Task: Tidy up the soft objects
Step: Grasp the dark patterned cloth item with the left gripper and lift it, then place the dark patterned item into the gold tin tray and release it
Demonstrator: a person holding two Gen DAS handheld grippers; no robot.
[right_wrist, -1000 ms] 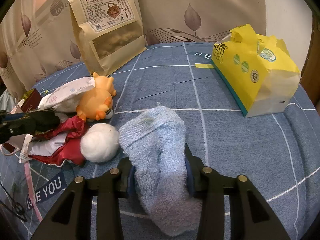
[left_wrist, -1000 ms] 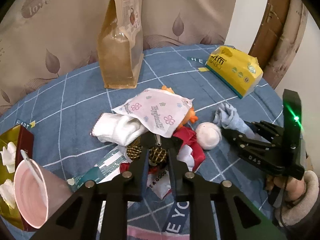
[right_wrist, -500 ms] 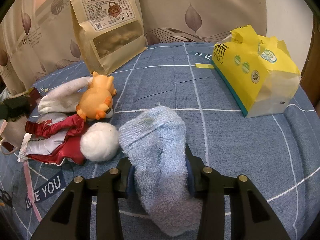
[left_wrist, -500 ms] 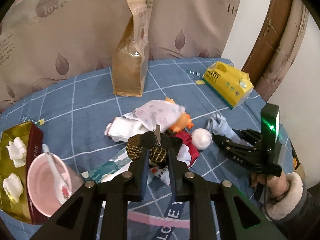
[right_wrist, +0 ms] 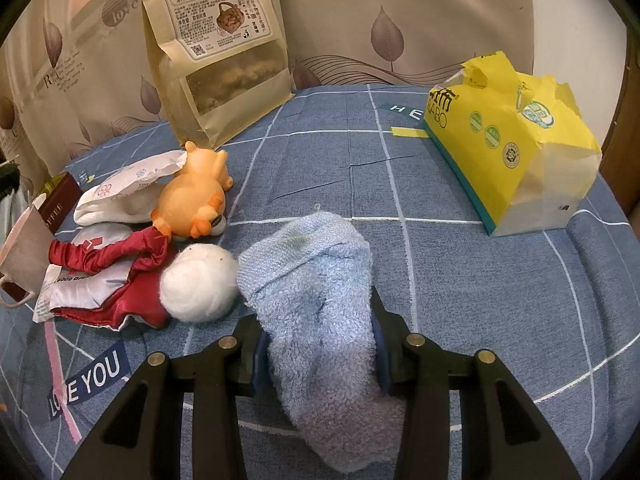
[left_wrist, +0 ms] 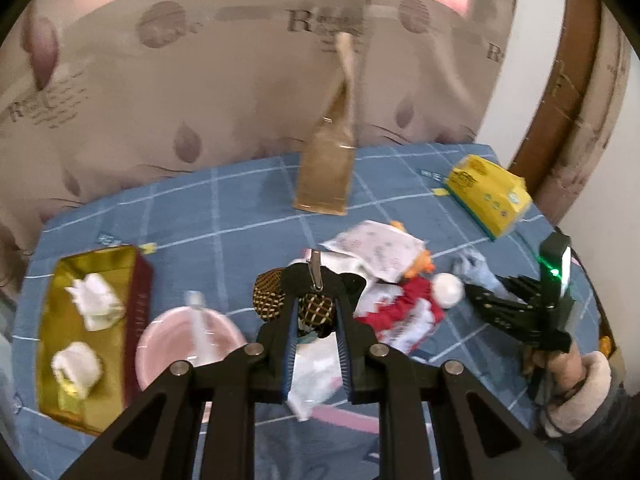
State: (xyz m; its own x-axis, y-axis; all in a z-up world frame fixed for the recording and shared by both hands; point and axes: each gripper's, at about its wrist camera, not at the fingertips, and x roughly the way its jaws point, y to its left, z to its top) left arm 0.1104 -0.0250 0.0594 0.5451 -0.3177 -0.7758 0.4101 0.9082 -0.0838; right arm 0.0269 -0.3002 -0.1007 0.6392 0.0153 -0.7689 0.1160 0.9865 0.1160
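Note:
My left gripper is shut on a dark bow hair clip with a gold lattice pattern and holds it well above the bed. My right gripper is shut on a light blue fluffy sock that lies on the blue checked blanket; it also shows in the left wrist view. Beside the sock lie a red Santa hat with a white pompom, an orange plush toy, a white sock and a floral packet.
A yellow tissue pack lies at the right. A brown snack bag stands at the back against the curtain. At the left are a gold-lined box holding white wads and a pink cup with a spoon.
My left gripper has lifted and pulled back with the hair clip, so the view now takes in the whole bed. My right gripper has stayed put on the blue sock.

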